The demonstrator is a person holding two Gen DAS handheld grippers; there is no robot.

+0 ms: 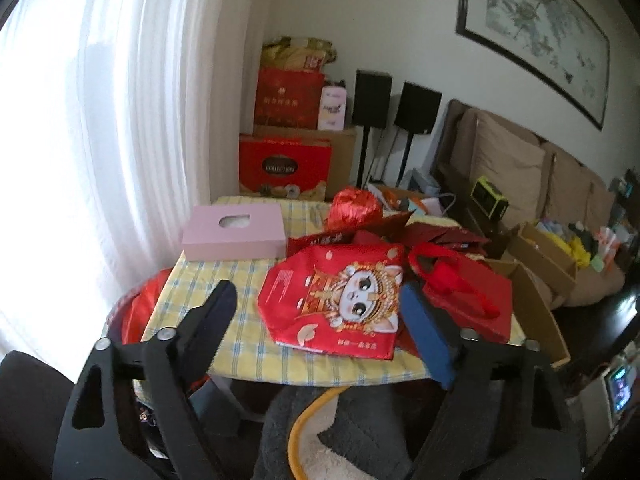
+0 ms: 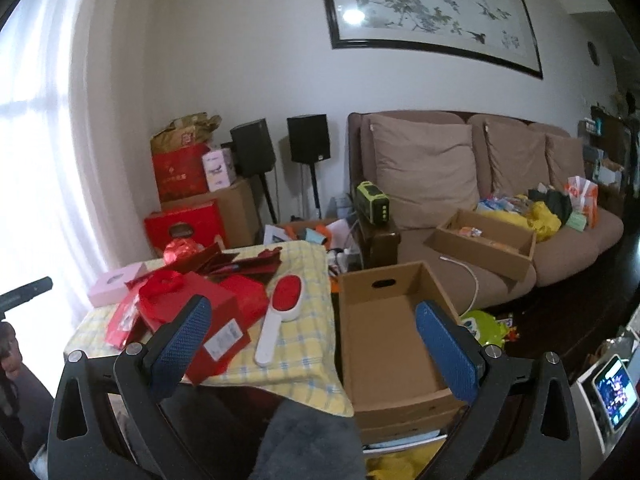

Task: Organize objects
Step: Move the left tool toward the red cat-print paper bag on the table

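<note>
Only at right: brush (image 2: 280, 312), box (image 2: 384, 344)

Daylight pours through the sheer curtain (image 1: 100, 120) to the left of your left claw (image 1: 320, 312), blowing that side of both views out to white. A ceiling lamp glares as a bright spot on the glass of the framed painting (image 2: 432, 8) above your right claw (image 2: 312, 332). Fisheye bending curves the walls and darkens the corners. Everything looks soft and slightly smeared. The floor below your claws lies in deep shadow.
</note>
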